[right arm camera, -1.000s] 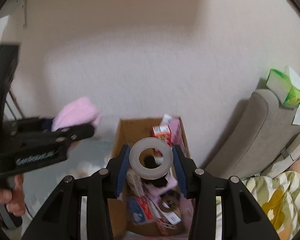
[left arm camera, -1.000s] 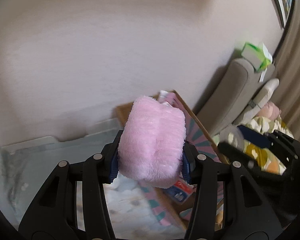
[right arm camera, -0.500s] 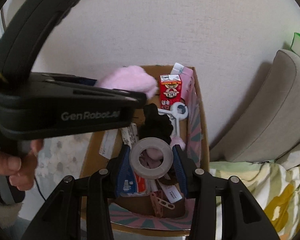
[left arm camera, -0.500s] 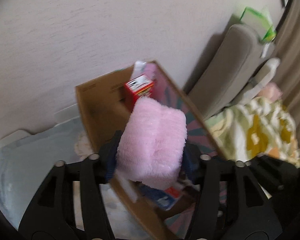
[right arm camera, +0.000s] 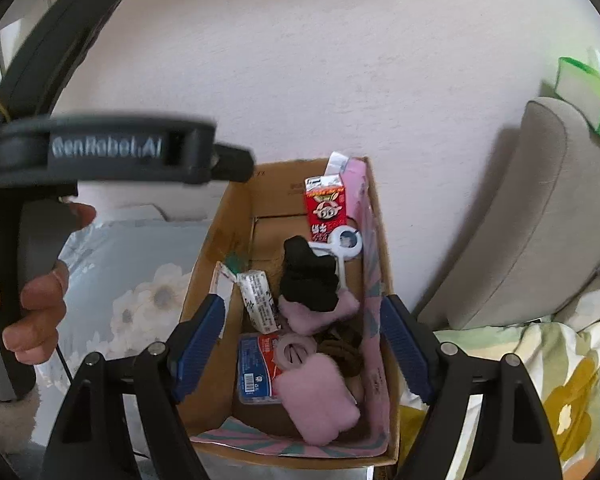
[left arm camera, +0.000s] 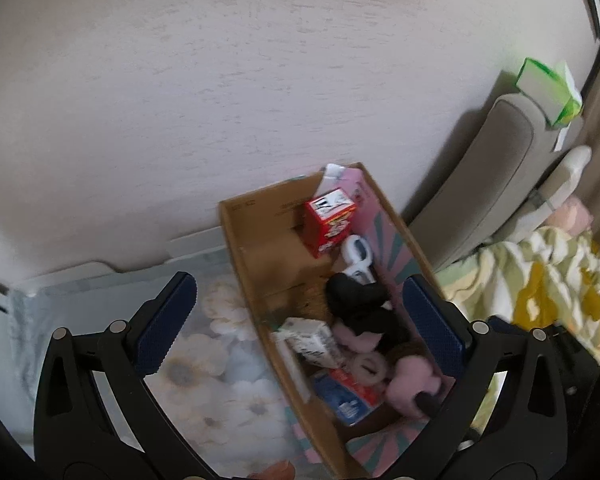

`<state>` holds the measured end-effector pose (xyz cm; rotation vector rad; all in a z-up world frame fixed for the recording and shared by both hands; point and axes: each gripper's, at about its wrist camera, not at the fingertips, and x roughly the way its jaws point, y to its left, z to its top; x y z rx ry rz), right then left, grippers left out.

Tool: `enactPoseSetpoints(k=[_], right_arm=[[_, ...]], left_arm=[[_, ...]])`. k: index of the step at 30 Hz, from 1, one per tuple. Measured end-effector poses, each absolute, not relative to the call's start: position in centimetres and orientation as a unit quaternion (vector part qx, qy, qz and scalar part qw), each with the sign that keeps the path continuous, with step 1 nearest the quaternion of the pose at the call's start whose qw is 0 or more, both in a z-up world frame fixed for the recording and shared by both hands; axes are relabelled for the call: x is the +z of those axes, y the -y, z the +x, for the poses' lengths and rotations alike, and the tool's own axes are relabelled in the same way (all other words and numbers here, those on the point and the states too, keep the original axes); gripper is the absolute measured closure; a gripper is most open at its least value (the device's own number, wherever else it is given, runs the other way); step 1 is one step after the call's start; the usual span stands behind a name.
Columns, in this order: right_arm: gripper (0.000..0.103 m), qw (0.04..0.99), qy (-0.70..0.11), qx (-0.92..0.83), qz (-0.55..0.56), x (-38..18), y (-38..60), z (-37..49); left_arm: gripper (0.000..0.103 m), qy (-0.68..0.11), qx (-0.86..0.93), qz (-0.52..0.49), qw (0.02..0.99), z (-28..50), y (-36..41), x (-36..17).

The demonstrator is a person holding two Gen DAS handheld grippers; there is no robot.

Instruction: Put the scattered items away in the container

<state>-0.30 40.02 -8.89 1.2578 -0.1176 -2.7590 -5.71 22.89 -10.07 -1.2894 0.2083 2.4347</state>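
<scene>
both tongs, left tongs and right tongs, now spread and empty: pink plush and tape roll dropped into cardboard box on the floor; further strays unseen.

Grey sofa, green tissue box atop.

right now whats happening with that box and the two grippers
A person is tidying loose items into the brown cardboard box standing by the wall. Both the left gripper and the right gripper hang open and empty above it. The fluffy pink pouch and the grey tape roll lie inside the box, among a red drink carton, a black cloth item and other bits.
</scene>
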Motion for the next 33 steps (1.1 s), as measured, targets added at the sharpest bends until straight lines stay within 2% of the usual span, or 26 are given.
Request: enactPoseSetpoints(k=[10, 14, 18, 22, 33], right_arm=[[0.026, 0.025, 0.067, -0.896, 0.439, -7.9, -40.4, 0.1], [0.019, 0.008, 0.058, -0.899, 0.434, -7.4, -39.5, 0.5], [0.018, 0.005, 0.062, -0.899, 0.433, -5.7, -38.1, 0.7], [0.018, -0.013, 0.028, -0.907, 0.419, -3.6, -35.5, 0.9], [0.018, 0.04, -0.02, -0.89, 0.453, -0.8, -27.5, -0.3]], left_arm=[[0.0, -0.065, 0.868, -0.453, 0.192, -3.4, -19.1, -7.6], [0.0, -0.061, 0.874, -0.448, 0.179, -2.3, -16.5, -6.4], [0.0, -0.047, 0.88, -0.443, 0.166, -1.1, -13.5, -5.5], [0.0, -0.047, 0.888, -0.433, 0.145, 0.4, -10.5, -4.4], [0.0, -0.019, 0.908, -0.413, 0.073, 3.4, -1.7, -0.8]])
